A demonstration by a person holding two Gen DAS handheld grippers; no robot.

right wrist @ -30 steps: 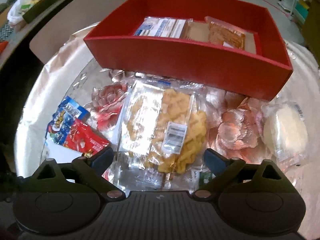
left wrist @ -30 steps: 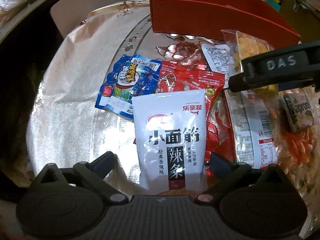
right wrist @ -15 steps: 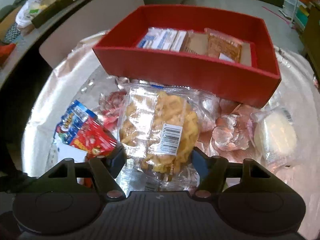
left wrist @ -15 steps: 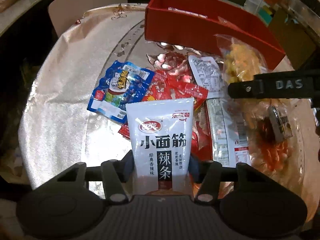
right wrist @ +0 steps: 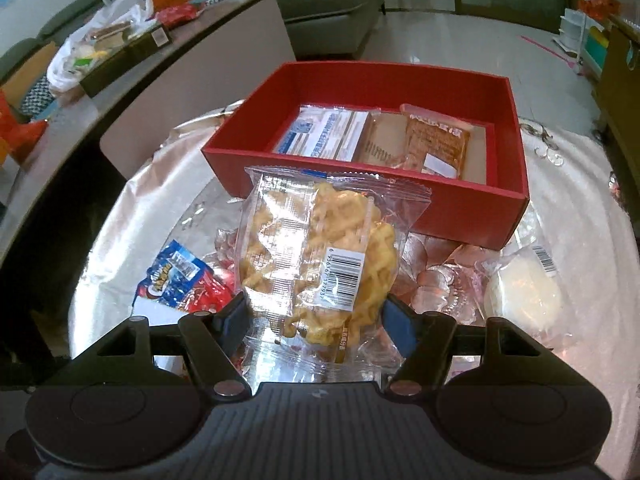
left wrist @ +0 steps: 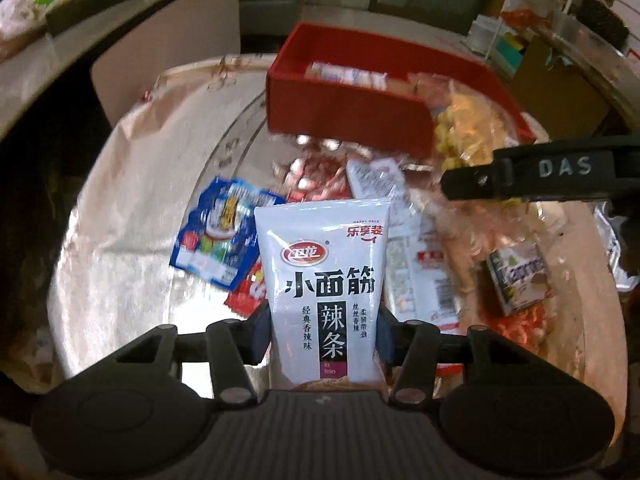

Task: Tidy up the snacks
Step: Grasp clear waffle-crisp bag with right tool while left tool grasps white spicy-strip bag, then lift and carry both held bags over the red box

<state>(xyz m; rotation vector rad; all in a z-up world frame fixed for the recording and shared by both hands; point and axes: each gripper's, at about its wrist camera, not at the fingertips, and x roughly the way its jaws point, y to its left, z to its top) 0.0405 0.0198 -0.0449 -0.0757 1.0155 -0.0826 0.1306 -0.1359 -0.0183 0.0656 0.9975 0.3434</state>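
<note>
A: Where do things stand?

B: The left claw is pinching the white pouch at its lower sides, raised over the worktop. The right claw is clamped on the clear bag of yellow twists, just before the red box.

A: How should the carry go?

B: I'd bring each over the near wall, lower it beside the packets already inside, then let go; the bag is crushable, so squeeze no harder.

A: Any writing?

B: The pouch reads "小面筋", "辣条", "经典香辣味". The right claw's arm says "DAS". The bag has a barcode.
</note>
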